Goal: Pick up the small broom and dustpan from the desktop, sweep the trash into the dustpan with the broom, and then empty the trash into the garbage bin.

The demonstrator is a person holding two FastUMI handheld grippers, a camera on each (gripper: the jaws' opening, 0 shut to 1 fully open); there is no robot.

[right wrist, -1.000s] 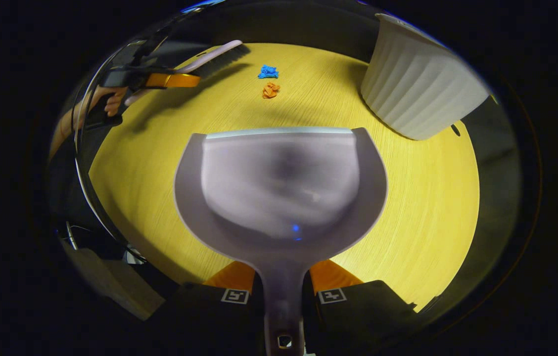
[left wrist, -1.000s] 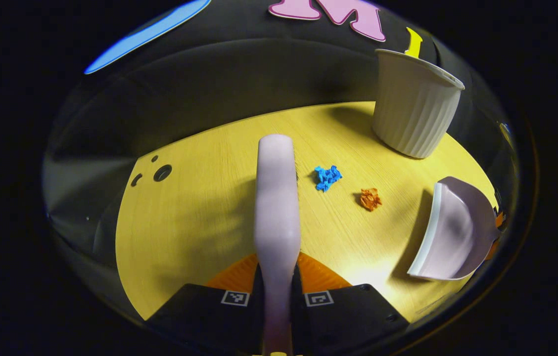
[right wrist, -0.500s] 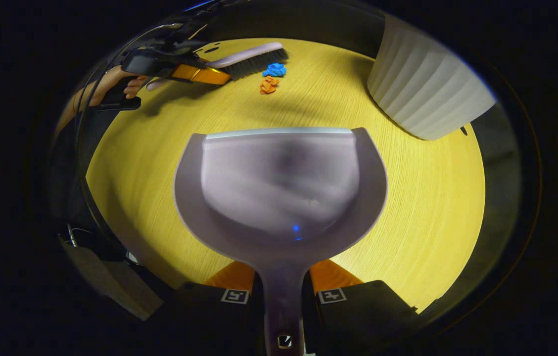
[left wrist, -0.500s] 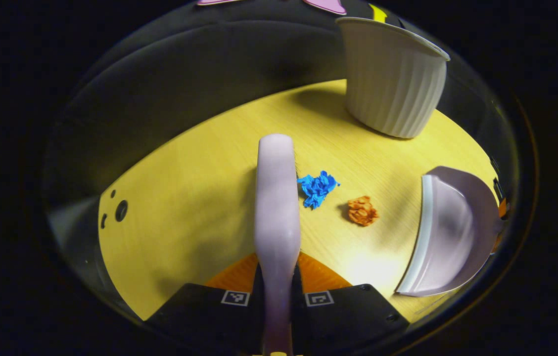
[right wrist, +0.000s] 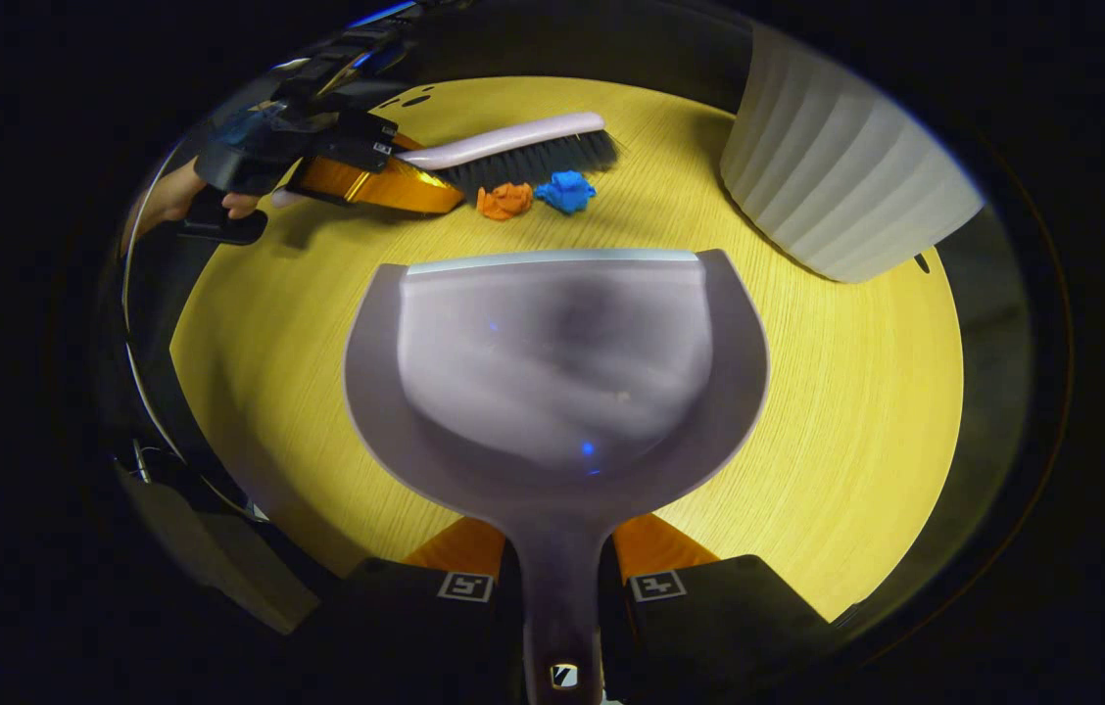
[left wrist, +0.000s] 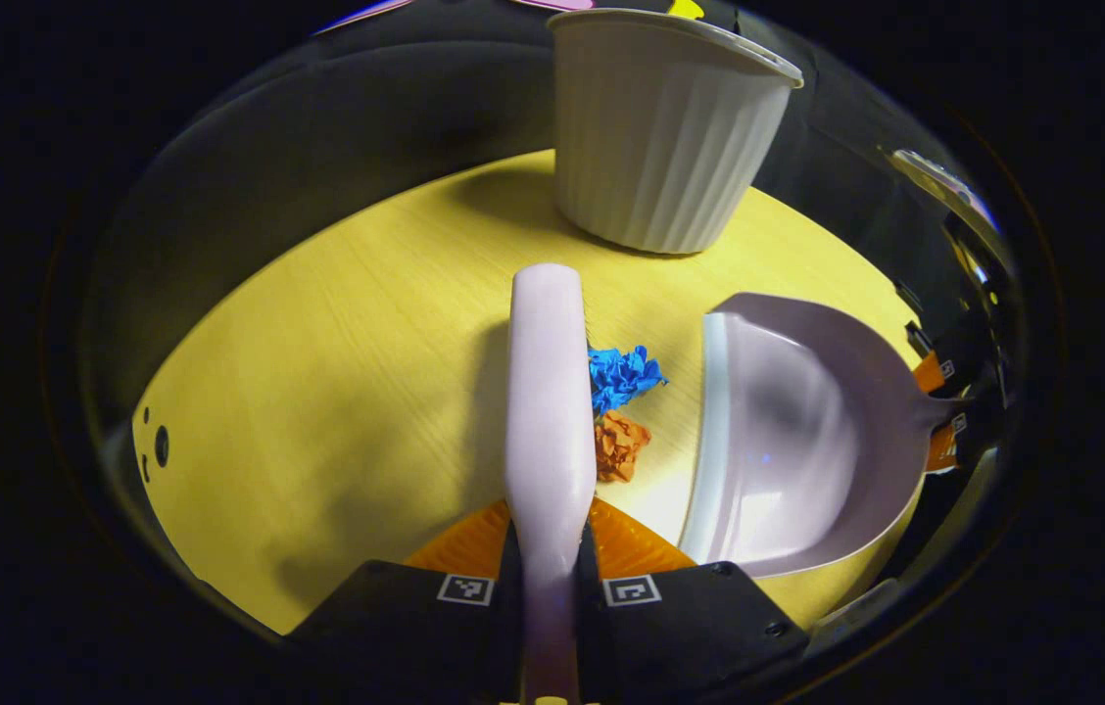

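Left gripper (left wrist: 549,573): clamped on handle of pale lilac plastic broom (left wrist: 548,392), both fingers pressing
Broom bristles: black, down on yellow wood-grain desktop (left wrist: 317,392)
Blue crumpled paper scrap (left wrist: 621,375): touching broom's right side, ahead of left claw
Orange crumpled paper scrap (left wrist: 619,446): just beside blue scrap, nearer the claw
Right gripper (right wrist: 562,587): clamped on handle of pale lilac plastic dustpan (right wrist: 552,362)
Dustpan lip: facing both scraps, near, not touching
White ribbed plastic garbage bin (right wrist: 841,176): upright, ahead-right of right claw
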